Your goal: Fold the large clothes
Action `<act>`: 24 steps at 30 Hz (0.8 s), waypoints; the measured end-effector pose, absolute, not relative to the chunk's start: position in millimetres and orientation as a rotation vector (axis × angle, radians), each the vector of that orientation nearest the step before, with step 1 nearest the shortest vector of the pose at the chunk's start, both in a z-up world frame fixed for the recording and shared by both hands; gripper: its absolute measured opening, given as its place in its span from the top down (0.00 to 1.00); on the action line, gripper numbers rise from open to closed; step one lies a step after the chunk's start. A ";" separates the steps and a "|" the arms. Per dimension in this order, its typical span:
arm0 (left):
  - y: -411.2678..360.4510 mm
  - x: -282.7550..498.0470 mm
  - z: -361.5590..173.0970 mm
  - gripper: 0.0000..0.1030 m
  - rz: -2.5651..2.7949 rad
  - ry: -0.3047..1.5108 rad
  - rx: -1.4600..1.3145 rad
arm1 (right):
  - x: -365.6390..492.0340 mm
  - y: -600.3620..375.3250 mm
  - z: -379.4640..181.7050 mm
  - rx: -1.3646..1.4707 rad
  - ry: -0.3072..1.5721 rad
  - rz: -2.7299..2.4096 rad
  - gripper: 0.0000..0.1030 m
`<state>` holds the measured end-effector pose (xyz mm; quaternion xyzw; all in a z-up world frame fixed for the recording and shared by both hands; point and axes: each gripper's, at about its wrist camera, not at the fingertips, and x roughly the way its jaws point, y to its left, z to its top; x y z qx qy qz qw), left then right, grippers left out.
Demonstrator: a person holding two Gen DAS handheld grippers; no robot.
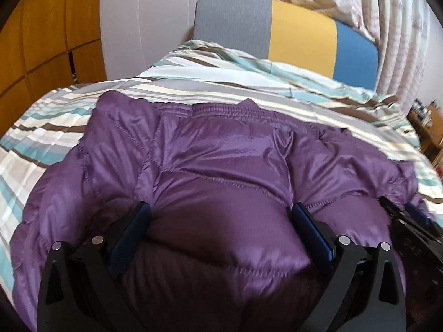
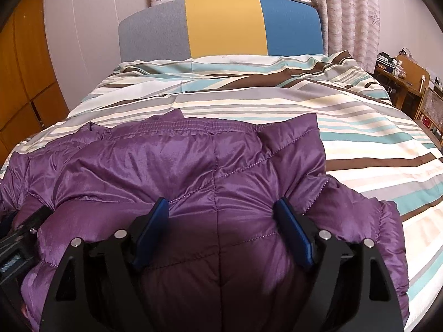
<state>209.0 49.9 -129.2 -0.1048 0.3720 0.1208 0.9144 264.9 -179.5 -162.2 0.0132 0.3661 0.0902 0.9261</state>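
Note:
A purple quilted puffer jacket (image 1: 216, 160) lies spread on the striped bed, its elastic hem at the far side. It also shows in the right wrist view (image 2: 171, 160). My left gripper (image 1: 221, 210) is open, its blue-padded fingers (image 1: 133, 227) pressed into a puffed fold of the jacket's near part. My right gripper (image 2: 221, 207) is open in the same way, with the jacket bulging between its fingers (image 2: 293, 229). The right gripper also shows at the right edge of the left wrist view (image 1: 409, 221). The left one shows at the left edge of the right wrist view (image 2: 19, 238).
The striped duvet (image 2: 346, 127) covers the bed. A grey, yellow and blue headboard (image 2: 221, 27) stands at the far end, with curtains (image 2: 346, 8) behind. Wooden wardrobe doors (image 1: 41, 33) are on the left. A cluttered wooden desk (image 2: 401, 80) is on the right.

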 end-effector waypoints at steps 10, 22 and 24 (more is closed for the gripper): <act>84.5 141.9 -112.5 0.03 0.294 0.672 -0.235 | 262.8 -178.5 -159.0 0.016 0.742 0.170 0.14; 154.5 76.9 -139.5 0.03 0.399 0.699 -0.551 | 262.2 -178.6 -158.5 0.015 0.740 0.168 0.13; 159.8 67.8 -143.1 0.03 0.383 0.681 -0.615 | 262.0 -178.7 -158.6 0.016 0.740 0.169 0.13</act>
